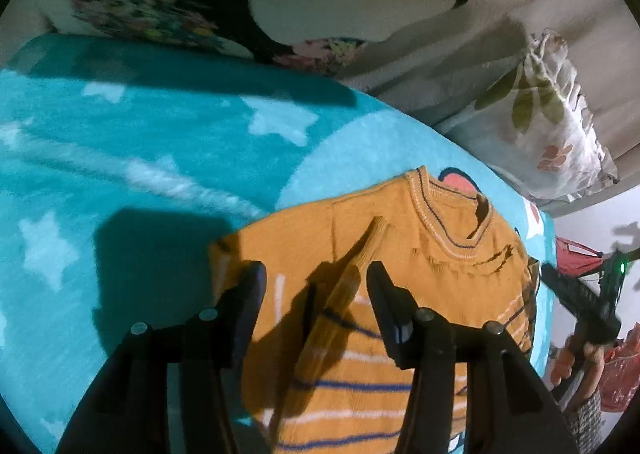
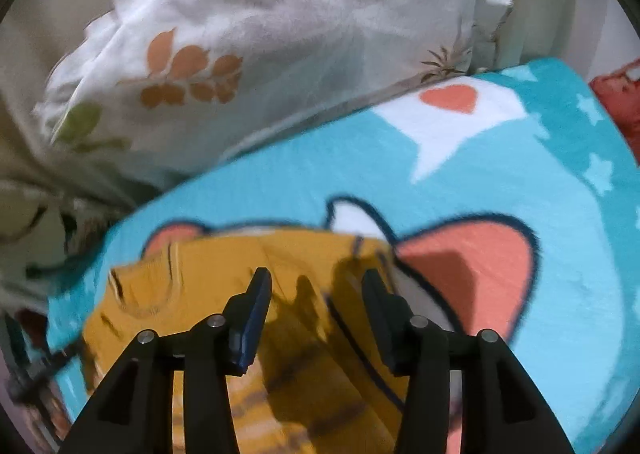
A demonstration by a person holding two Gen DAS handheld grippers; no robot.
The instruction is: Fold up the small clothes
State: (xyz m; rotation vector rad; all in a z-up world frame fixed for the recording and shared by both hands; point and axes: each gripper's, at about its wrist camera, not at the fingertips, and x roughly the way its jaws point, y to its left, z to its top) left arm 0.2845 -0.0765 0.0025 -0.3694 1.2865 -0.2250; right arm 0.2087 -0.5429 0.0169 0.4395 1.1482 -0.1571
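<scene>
Left wrist view: left claw (image 1: 316, 274) and right claw (image 2: 316, 282) both gape empty over the orange sweater (image 1: 400, 254).

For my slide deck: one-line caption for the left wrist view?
Open left hand-held gripper above a mustard striped knit sweater lying on a teal star-print blanket.

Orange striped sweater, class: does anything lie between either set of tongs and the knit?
Nothing visible does. The left tongs and right tongs hang open directly over the orange striped sweater, which lies spread on the blue blanket.
</scene>
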